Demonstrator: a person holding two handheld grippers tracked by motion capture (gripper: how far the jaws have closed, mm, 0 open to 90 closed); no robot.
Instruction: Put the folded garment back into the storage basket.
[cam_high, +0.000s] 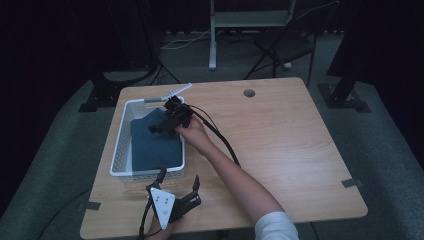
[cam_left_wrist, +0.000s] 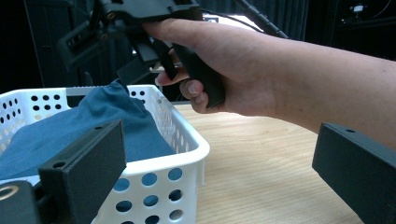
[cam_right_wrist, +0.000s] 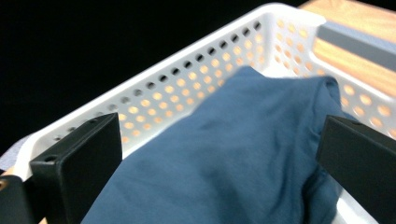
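Room beyond the table (cam_high: 280, 130) very dark; a folding chair (cam_high: 287, 42) and a pale shelf leg (cam_high: 213, 35) barely make out past the far edge. A pale rod (cam_high: 172, 93) lies at the basket's far rim, its near end hidden by the right gripper (cam_high: 167, 120).

Table is light wood grain with one round grommet hole (cam_high: 249, 93).

Basket (cam_high: 120, 145) is white perforated plastic, rectangular, at the table's left. Folded blue cloth (cam_high: 155, 142) lies inside it (soft, bunched up at the far end).

Right gripper hangs over the cloth, jaws spread wide, gripping nothing. Left gripper (cam_high: 180, 187) sits near the table's front edge, just beside the basket, jaws spread, empty.
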